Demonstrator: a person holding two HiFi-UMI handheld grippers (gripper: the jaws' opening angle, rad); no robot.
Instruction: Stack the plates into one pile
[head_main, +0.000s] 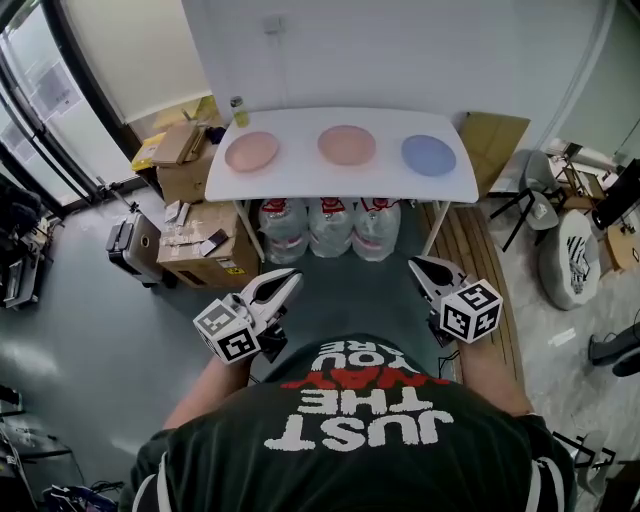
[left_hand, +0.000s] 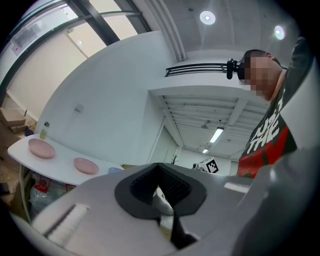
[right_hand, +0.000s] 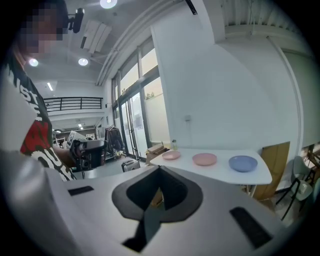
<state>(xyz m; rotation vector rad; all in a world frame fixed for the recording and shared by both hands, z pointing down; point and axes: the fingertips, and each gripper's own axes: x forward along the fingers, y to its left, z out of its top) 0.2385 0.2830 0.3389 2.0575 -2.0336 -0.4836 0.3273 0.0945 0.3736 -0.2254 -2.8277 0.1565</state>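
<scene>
White table (head_main: 300, 185) at 12 o'clock, well apart from my grippers. Three plates sit on it in a row, each apart from the next: pink plate (head_main: 252, 151) at 11, second pink plate (head_main: 347, 145) at 12, blue plate (head_main: 429, 155) at 1. Left gripper (head_main: 292, 278) at 7, jaws pressed together, empty. Right gripper (head_main: 416, 264) at 4, jaws together too, empty.

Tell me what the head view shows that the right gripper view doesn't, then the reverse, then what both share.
Only the head view: water jugs under the table. Only the right gripper view: ceiling lights and a balcony railing. Both: the white table with two pink plates and one blue plate lying apart in a row, not yet stacked.
</scene>
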